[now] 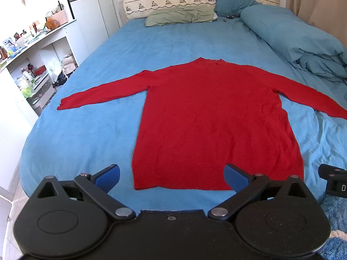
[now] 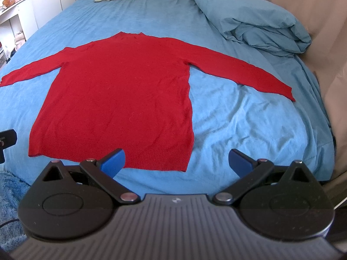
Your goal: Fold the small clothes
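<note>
Now we see a red sweater (image 1: 208, 117) spread flat, sleeves out, mid-frame on the blue bed (image 1: 86, 134). Both our left gripper (image 1: 171, 176) and right gripper (image 2: 176, 160) hover at its hem, jaws wide apart, empty. Soft, light knit; we judge sleeve cuffs the best hold.
</note>
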A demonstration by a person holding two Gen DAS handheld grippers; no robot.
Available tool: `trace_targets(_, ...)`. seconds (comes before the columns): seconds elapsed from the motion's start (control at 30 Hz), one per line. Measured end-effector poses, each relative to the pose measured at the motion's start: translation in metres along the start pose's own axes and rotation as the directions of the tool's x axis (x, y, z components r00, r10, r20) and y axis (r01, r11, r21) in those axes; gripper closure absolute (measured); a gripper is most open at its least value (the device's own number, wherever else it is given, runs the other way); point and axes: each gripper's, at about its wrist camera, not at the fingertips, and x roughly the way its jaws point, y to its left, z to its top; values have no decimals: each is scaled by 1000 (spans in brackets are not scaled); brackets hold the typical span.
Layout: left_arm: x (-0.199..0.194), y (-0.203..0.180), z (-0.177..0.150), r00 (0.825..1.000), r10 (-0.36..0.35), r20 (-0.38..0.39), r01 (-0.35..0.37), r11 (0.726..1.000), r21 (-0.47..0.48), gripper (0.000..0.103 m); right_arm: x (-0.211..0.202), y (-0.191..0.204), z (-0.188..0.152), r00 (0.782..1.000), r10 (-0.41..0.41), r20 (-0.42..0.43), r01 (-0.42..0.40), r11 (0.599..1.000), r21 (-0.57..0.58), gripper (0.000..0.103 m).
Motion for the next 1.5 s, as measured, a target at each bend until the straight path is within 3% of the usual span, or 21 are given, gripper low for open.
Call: trace_targets(1.5,0,-2,5,1000,-11,-11,11,1000,1,0,0,3,0,1000,-4,-3,4,1000,1,0)
